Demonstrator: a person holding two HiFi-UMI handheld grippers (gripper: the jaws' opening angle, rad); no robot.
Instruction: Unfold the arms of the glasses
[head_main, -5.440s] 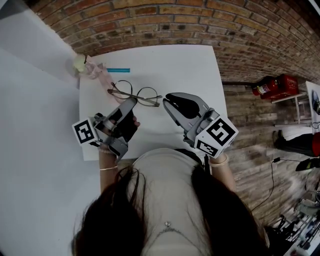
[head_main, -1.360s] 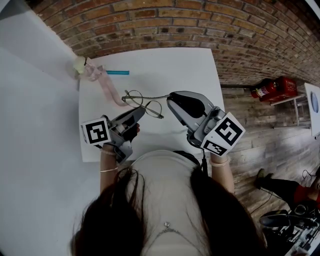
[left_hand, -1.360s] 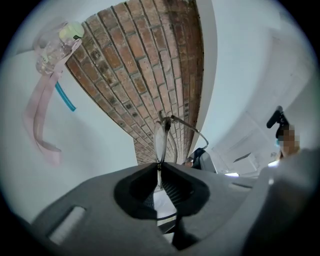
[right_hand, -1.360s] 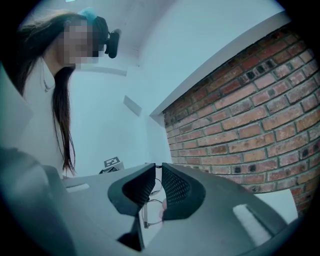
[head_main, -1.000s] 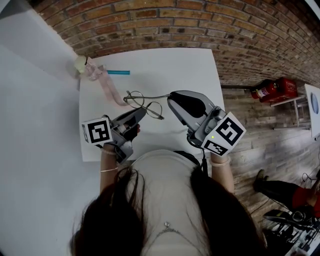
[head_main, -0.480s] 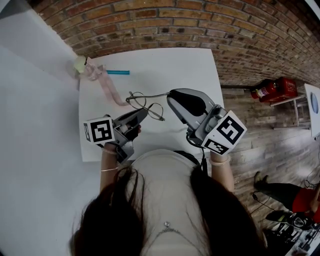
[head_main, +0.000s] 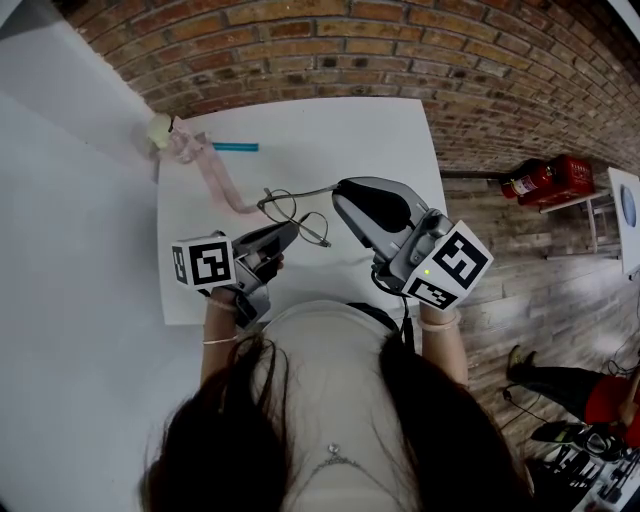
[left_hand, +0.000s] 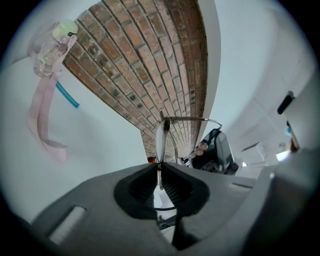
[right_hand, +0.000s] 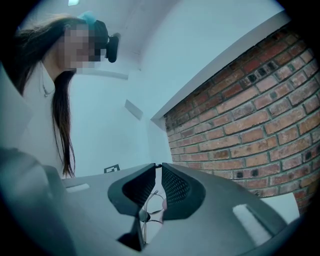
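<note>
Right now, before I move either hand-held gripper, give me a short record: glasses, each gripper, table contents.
glasses: held between both grippers over the table
left hand-held gripper: shut on the thin lens rim
right hand-held gripper: shut on the end of one arm, which stretches sideways from the frame
other arm: cannot tell whether folded
table: white; pink strap and teal stick near its far left corner
</note>
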